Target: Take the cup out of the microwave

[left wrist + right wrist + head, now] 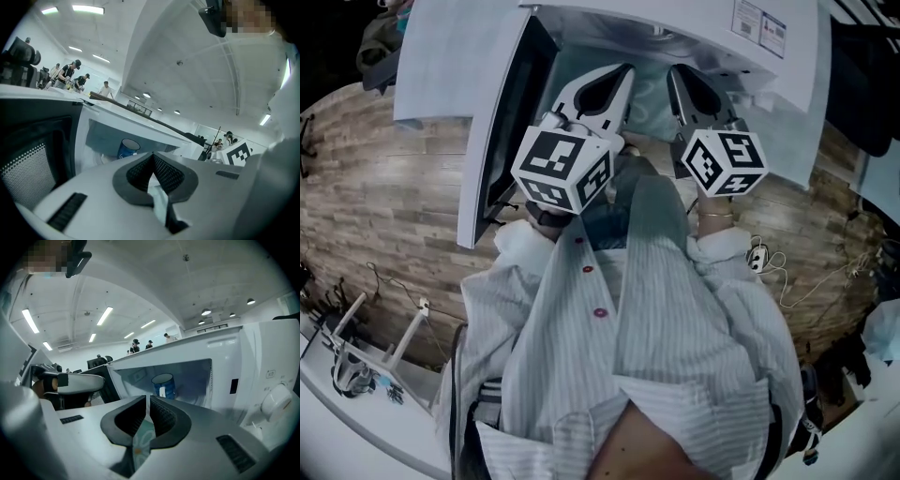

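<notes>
A blue cup (164, 386) stands upright inside the open white microwave (769, 56), toward the back of its cavity. The left gripper view shows the cup (127, 148) just beyond the jaw tips. My left gripper (626, 70) and right gripper (677, 73) hover side by side in front of the cavity mouth, both pointing in. The left gripper (152, 155) is shut with nothing between its pads. The right gripper (149, 400) is shut too and holds nothing. Neither touches the cup. In the head view the grippers hide the cup.
The microwave door (502, 141) hangs open at the left, close beside my left gripper, with its mesh window (28, 171) near. The control panel with a knob (276, 401) is right of the cavity. The microwave stands on a wood-grain table (384, 206); cables (787, 272) lie at right.
</notes>
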Demonstrator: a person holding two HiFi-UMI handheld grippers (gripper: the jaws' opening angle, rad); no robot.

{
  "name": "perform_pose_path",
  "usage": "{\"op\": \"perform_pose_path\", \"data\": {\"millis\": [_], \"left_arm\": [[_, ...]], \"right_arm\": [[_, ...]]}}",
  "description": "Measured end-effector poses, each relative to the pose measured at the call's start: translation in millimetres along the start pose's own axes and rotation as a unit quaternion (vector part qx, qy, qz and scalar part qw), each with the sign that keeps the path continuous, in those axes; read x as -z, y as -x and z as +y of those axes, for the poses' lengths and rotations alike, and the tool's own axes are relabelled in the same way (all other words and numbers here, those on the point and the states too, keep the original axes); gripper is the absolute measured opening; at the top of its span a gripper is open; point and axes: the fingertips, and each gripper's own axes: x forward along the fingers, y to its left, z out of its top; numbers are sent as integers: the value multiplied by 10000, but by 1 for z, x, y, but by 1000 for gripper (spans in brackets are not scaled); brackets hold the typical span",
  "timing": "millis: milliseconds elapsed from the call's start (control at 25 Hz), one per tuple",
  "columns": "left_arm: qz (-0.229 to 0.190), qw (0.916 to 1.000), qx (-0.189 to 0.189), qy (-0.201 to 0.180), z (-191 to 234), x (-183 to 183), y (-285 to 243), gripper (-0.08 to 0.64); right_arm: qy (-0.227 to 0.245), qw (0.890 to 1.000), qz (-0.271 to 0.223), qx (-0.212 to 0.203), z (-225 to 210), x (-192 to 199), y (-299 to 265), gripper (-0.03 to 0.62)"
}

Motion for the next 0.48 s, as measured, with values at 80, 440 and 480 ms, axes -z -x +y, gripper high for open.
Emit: {"op": "perform_pose_path", "data": {"millis": [80, 440, 480], "left_arm": [[7, 10000, 21, -63, 2, 2, -2, 8], [101, 9998, -41, -169, 15, 18, -11, 8], [99, 9998, -61, -165, 17, 19, -11, 8]], "right_arm": [[2, 10000, -32, 77, -3, 2, -5, 35], [29, 9993, -81, 362, -12, 12, -26, 42], [13, 9992, -70, 381, -13, 14, -29, 49]]}}
